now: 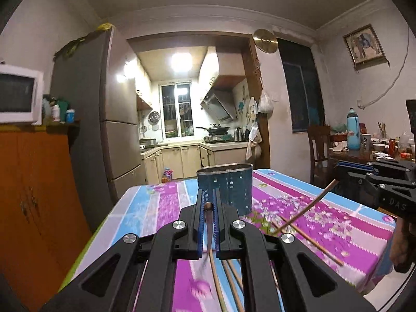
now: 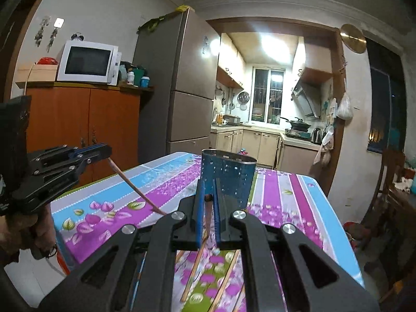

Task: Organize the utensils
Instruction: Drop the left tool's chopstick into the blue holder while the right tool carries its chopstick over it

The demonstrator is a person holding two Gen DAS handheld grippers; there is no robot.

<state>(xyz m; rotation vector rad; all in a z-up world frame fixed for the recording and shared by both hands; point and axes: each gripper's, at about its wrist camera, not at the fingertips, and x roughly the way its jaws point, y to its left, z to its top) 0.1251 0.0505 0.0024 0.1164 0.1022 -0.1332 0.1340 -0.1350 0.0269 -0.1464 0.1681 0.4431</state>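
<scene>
My left gripper (image 1: pixel 208 195) is shut on a brown chopstick (image 1: pixel 208 228) that hangs down between its blue pads, above the flowered tablecloth (image 1: pixel 156 208). Just beyond it stands a blue perforated utensil holder (image 1: pixel 226 189), upright on the table. My right gripper (image 2: pixel 209 187) is likewise shut on a chopstick (image 2: pixel 208 215), with the holder (image 2: pixel 226 179) straight ahead. Each gripper shows in the other's view: the right one (image 1: pixel 338 171) with its chopstick (image 1: pixel 309 205) slanting down, the left one (image 2: pixel 109 152) with its chopstick (image 2: pixel 135 187). Several loose chopsticks (image 1: pixel 312 241) (image 2: pixel 192 273) lie on the cloth.
An orange cabinet (image 2: pixel 83 119) with a microwave (image 2: pixel 87 61) and a tall fridge (image 2: pixel 182 91) stand left of the table. To the right are a wooden chair (image 1: pixel 318 148) and a cluttered side table (image 1: pixel 364 153). The kitchen doorway lies beyond the table's far edge.
</scene>
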